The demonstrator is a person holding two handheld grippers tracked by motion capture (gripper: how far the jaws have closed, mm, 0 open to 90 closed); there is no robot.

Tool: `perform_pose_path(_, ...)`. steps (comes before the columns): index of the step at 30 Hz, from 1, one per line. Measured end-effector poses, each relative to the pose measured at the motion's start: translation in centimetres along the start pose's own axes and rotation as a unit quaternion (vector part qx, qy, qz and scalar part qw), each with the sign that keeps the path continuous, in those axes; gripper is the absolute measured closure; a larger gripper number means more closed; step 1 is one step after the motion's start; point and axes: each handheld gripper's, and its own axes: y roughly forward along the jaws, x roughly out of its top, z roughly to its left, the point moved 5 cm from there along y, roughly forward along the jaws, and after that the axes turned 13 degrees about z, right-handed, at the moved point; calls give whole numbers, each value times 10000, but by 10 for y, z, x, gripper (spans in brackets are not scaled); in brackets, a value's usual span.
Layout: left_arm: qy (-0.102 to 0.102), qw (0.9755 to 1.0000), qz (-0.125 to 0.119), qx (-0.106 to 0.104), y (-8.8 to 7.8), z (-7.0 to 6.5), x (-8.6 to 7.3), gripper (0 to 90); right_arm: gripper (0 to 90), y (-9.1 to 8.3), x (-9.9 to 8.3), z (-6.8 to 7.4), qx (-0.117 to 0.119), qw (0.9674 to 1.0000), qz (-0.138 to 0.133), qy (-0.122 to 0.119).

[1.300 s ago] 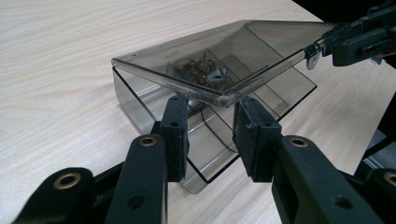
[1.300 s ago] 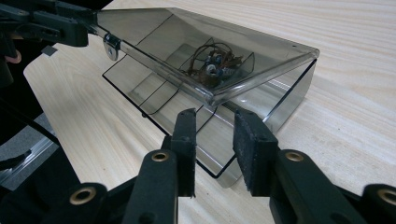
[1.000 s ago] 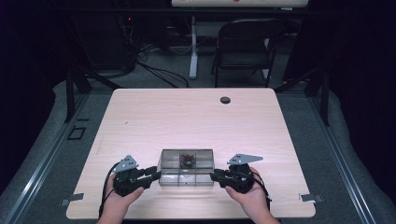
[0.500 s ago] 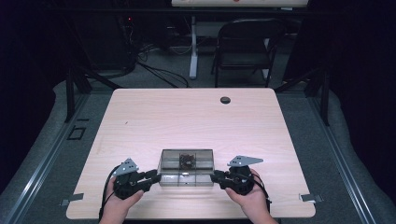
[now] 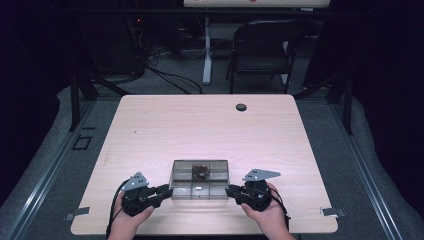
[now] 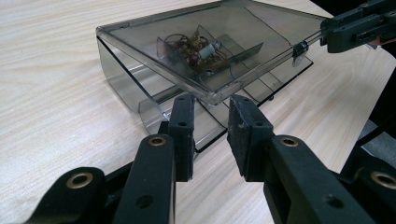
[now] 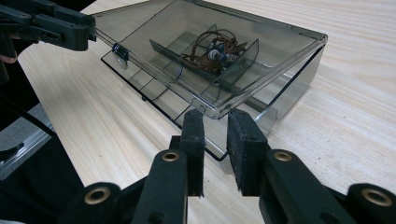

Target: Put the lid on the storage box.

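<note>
**Item 1 – table** (image 5: 150,125): pale wood-grain top, flat. One dark round grommet (image 5: 241,107) near the far edge, well apart from the work.

**Item 2 – organizer box** (image 5: 200,179): smoke-tinted clear plastic w/ hinged lid (image 6: 196,46), several compartments inside. Sits at the near-middle of the table, between the two grippers. Lid is raised at the front, tilted over the base. Est. handling: light, rigid, thin-walled; smooth, so likely slippery; could crack or flex if squeezed hard. The base may slide or lift w/ the lid since little weighs it down. Best hold, by judgement: the lid's front corners or front rim, one per side, lifted evenly.

**Item 3 – left gripper** (image 5: 162,190): at the box's left front corner. In the left gripper view the jaws stand a narrow gap apart just under the lid corner; they have just been closing. Pads don't appear to press on the lid; nothing clamped.

**Item 4 – right gripper** (image 5: 231,190): mirror position at the right front corner. Jaws close together w/ a small gap, also just been closing; lid corner sits above the tips, no grip seen.

**Item 5 – contents**: tangle of brown wire parts (image 7: 212,51) in one rear compartment; one small dark capacitor-like piece (image 7: 120,50) near the front edge.

**Markings**: no brand, label or legible writing anywhere.
</note>
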Motion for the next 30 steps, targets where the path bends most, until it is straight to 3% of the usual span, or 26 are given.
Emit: perform_pose_path(30, 105, 9996, 260, 102, 12, 0, -13, 724, 757, 13, -16, 0, -55, 10000, 71, 34)
